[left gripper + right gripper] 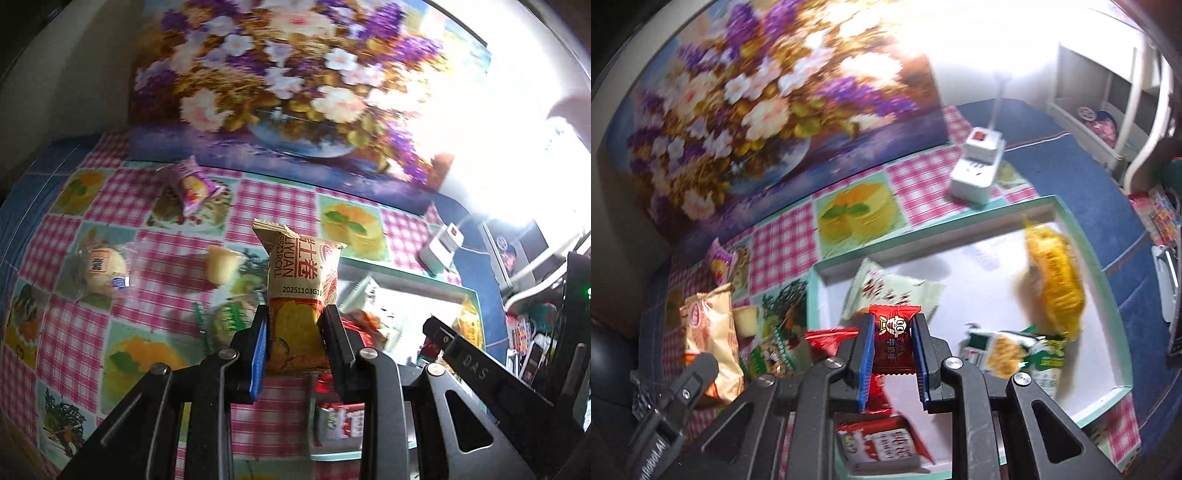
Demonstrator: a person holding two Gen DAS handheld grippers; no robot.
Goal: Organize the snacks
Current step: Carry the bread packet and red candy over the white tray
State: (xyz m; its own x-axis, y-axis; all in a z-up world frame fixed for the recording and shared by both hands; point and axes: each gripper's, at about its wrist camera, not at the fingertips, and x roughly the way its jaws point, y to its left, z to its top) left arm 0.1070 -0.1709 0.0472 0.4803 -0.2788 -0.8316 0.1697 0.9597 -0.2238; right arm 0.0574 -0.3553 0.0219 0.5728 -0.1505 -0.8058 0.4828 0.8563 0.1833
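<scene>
My left gripper (295,314) is shut on a beige and orange Swiss roll packet (303,273), held upright above the checked tablecloth. That packet (709,332) also shows at the left of the right wrist view. My right gripper (894,325) is shut on a small red candy packet (894,339), over the near left corner of a mint-rimmed white tray (960,218). In the tray lie a yellow packet (1054,280), a pale green packet (890,291), a green and white packet (1012,350) and a red and white packet (879,446).
On the cloth lie a purple packet (192,184), a wrapped round bun (103,269), a yellow jelly cup (221,264) and a green packet (225,317). A flower painting (288,81) stands behind them. A white power strip (975,170) sits beyond the tray.
</scene>
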